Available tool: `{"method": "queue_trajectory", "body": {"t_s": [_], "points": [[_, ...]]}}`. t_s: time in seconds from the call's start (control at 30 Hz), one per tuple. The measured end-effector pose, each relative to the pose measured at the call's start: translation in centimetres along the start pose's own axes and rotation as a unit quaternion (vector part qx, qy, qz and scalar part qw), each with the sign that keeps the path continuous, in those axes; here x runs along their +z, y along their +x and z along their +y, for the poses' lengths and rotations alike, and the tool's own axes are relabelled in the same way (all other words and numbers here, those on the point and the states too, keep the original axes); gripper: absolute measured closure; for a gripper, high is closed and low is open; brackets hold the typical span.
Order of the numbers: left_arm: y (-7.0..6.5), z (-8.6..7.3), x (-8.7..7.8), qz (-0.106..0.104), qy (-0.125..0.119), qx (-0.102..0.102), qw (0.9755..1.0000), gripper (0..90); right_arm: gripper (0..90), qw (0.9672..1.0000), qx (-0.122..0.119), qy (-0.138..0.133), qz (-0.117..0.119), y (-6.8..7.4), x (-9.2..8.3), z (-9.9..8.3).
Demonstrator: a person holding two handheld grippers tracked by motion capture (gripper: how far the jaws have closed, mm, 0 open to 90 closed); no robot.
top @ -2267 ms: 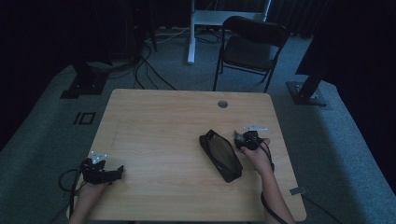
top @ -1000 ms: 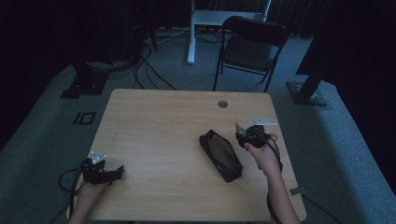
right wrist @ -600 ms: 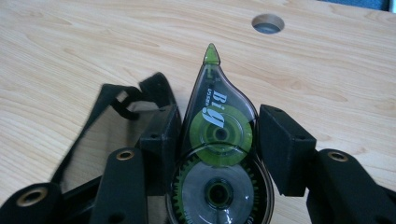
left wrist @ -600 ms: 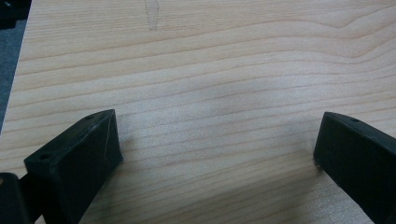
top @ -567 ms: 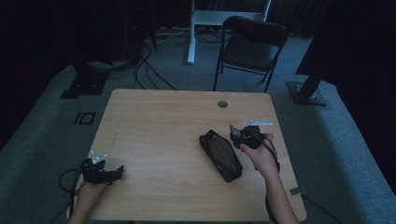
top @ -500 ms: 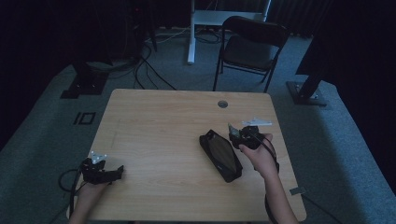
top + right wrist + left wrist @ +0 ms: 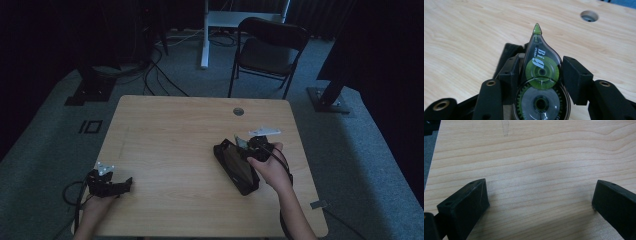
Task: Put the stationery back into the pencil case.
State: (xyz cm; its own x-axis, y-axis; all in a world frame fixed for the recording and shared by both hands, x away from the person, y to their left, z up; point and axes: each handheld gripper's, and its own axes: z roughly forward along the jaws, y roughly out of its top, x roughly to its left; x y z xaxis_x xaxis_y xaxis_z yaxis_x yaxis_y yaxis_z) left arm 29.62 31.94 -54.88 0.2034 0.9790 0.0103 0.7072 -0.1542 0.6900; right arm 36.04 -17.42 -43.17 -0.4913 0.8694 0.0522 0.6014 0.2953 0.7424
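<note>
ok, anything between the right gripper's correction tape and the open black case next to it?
Nothing visible. The right gripper is shut on the correction tape, held right over the black case; part of the case's rim shows under the tape. The table nearby is bare wood.

High view looks down on the table (image 7: 175,130); both tool views skim that tabletop close.

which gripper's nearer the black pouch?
Right. The right gripper is at the black pouch, over its far end, holding a correction tape dispenser in its jaws. The left gripper sits by the table's near left corner, well apart from it.
</note>
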Motion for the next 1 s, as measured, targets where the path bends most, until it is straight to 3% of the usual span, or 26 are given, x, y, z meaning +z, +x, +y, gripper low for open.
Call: {"method": "queue_trajectory", "body": {"t_s": [0.5, 1.0], "points": [[0.0, 0.0, 0.0, 0.0, 0.0, 0.0, 1.0, 0.7, 48.9, 0.999, -0.01, 0.035, 0.026, 1.6, 2.0, -0.8], [0.0, 0.0, 0.0, 0.0, 0.0, 0.0, 1.0, 0.7, 48.9, 0.9958, -0.024, 0.084, 0.028, 1.4, 4.0, -1.3]]}}
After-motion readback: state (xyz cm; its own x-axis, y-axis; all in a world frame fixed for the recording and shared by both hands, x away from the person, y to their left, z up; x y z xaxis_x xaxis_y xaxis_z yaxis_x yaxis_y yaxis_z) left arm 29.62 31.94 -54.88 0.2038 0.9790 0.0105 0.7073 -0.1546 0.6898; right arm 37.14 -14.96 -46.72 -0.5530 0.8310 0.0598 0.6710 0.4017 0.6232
